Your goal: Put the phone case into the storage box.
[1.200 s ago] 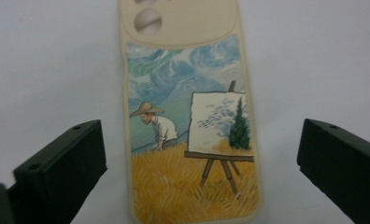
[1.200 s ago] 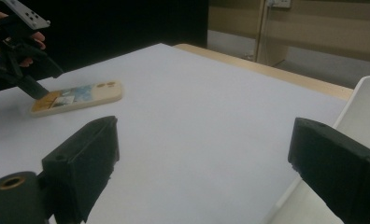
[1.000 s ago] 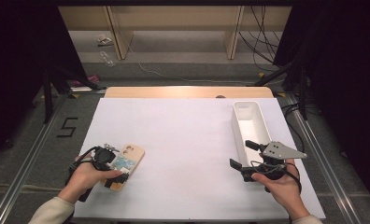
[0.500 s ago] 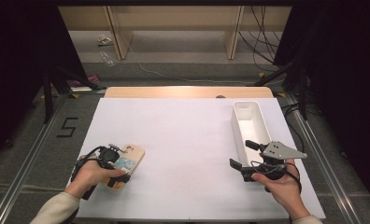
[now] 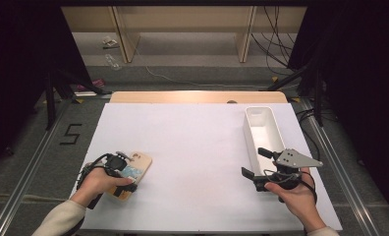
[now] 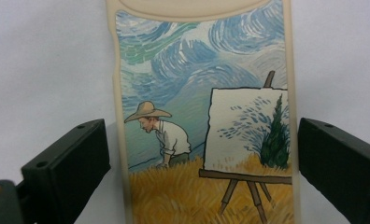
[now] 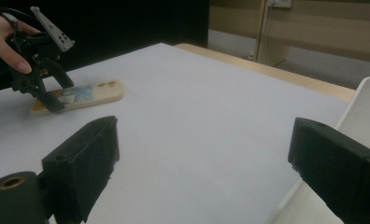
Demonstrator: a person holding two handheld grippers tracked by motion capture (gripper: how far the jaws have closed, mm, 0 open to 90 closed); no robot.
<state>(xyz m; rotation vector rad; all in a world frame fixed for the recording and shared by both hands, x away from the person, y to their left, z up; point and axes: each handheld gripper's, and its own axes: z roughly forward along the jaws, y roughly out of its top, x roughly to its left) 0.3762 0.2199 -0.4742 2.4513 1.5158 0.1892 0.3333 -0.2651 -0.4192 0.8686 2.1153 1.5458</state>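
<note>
Near the front-left corner of the white table cover point(image 5: 192, 147), the phone case point(image 5: 132, 172) lies flat, picture side up, its long axis running away from me and slightly to the right. My left gripper point(image 6: 199, 172) sits over the near half of it, jaws on either side of the case's long edges. From the left gripper view, a narrow strip of white shows between each black jaw and the cream rim, so the jaws straddle the case without pressing on it; open, nothing gripped. From the right gripper view, the left gripper point(image 7: 45, 95) stands tilted over the case's near end, my left hand point(image 5: 97, 183) around it.

Case: a flat rounded rectangle, cream rubbery-looking rim, smooth printed back. Print shows swirled blue and green brushstroke sky, a figure in a straw hat bent over yellow wheat, an easel bearing a canvas with a dark cypress. Two small round cut-outs sit at the far end point(image 7: 107, 84).

My right gripper point(image 5: 259, 167) rests well apart at the front-right, jaws spread wide with nothing between them, held in my right hand point(image 5: 293, 196). Just beside it stands a white plastic bin point(image 5: 254, 115), long, narrow, smooth-walled with rounded corners. Table cover is matt; a bare wooden edge point(image 5: 197, 97) shows beyond it.
</note>
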